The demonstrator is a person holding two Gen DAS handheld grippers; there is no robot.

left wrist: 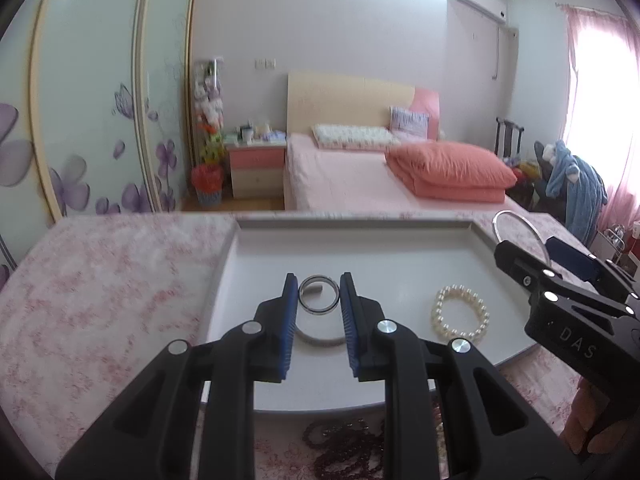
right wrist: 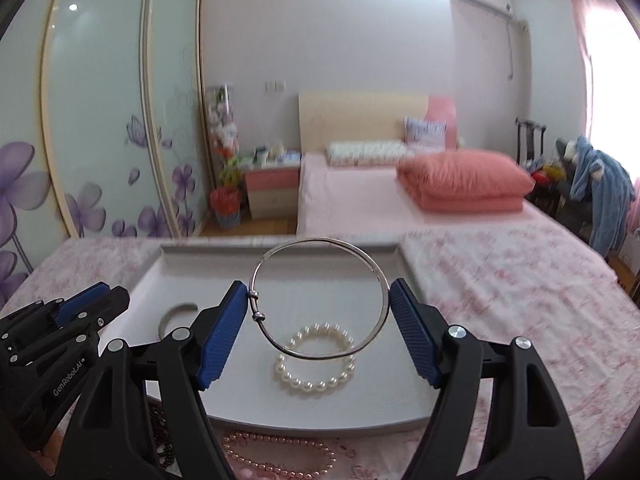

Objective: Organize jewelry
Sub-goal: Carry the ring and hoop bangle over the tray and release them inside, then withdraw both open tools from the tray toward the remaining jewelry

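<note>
Two bangles held over the tray [left wrist: 400, 228]

Left gripper [left wrist: 319, 296] jaws pinch a small ring-bangle [left wrist: 319, 300]; right gripper [right wrist: 318, 312] jaws, wide, clamp a silver bangle [right wrist: 320, 300]; pearl bracelet [right wrist: 315, 356] at 6 o'clock.

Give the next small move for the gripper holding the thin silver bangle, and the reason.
Probably lower the right gripper until the silver bangle nears a bare patch of the grey tray, then open. The bangle is clamped between the pads, upright above the pearl bracelet, so shifting slightly aside first should avoid stacking them.
</note>
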